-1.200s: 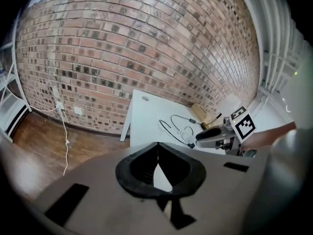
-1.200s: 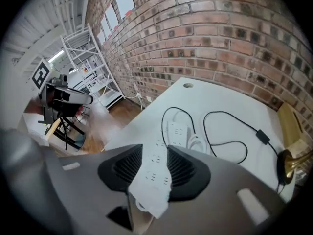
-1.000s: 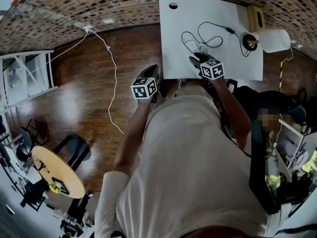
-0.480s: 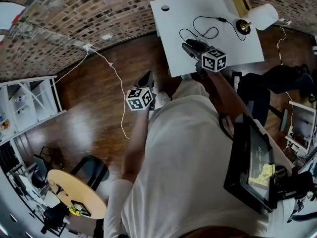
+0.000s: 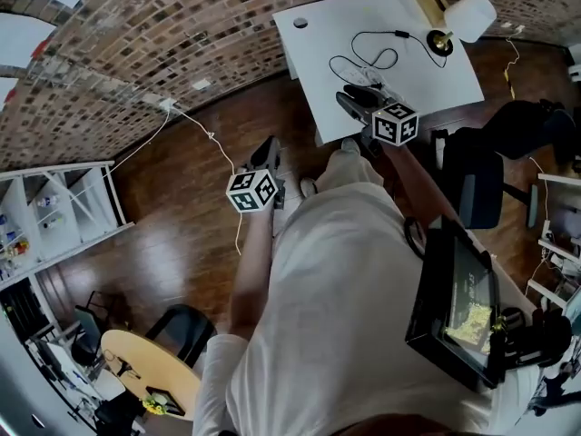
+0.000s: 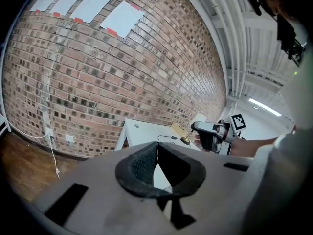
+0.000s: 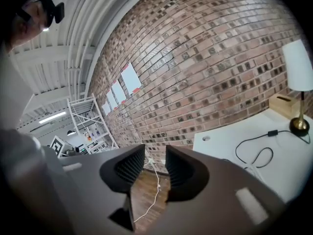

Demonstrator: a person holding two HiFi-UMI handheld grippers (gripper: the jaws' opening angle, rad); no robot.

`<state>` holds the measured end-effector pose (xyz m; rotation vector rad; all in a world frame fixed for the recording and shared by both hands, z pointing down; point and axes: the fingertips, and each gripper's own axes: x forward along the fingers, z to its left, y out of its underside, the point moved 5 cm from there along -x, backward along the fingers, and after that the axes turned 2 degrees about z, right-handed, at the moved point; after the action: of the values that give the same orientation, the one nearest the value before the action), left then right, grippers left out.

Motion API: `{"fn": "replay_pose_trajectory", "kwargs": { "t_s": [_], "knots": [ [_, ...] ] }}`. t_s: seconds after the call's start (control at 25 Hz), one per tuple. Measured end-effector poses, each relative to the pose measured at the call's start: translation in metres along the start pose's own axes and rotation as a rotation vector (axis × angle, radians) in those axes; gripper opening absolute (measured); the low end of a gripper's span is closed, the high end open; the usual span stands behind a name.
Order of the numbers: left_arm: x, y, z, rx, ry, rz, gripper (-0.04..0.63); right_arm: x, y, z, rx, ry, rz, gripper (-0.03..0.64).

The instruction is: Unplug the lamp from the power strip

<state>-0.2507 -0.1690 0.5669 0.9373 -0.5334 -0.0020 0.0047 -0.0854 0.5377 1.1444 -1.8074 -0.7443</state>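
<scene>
So the power strip point(image 5: 366, 76) sits near the front edge of the white table point(image 5: 427, 80). The lamp point(image 5: 467, 16) is well apart from it, up at the far right corner, and its black cord point(image 5: 377, 57) loops back toward the strip. Honestly I can't make out the plug itself or which way the strip's long axis runs, it's too small and pale in the head view. The right gripper point(image 5: 356, 101) is clearly the nearer one. It hangs just above the strip on the near side, so I'd guess the reach is forward and down. Its own view shows the jaws point(image 7: 155, 163) well apart with nothing between them, but they're aimed off past the table's left edge at the floor and brick wall, so they aren't lined up on the strip yet. That view also gives a nice side look at the cord point(image 7: 254, 146) that the head view doesn't. The left gripper point(image 5: 269, 151) is off over the floor, pads pinched together at the tips and empty point(image 6: 157, 151).
</scene>
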Motion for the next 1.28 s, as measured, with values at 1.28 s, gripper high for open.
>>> {"fn": "replay_pose_trajectory", "kwargs": {
  "t_s": [1.28],
  "knots": [
    [-0.002,0.084,-0.15,0.041,0.036,0.107,0.003,-0.237,0.065,-0.082,0.07,0.231,-0.055,0.083]
  ]
}}
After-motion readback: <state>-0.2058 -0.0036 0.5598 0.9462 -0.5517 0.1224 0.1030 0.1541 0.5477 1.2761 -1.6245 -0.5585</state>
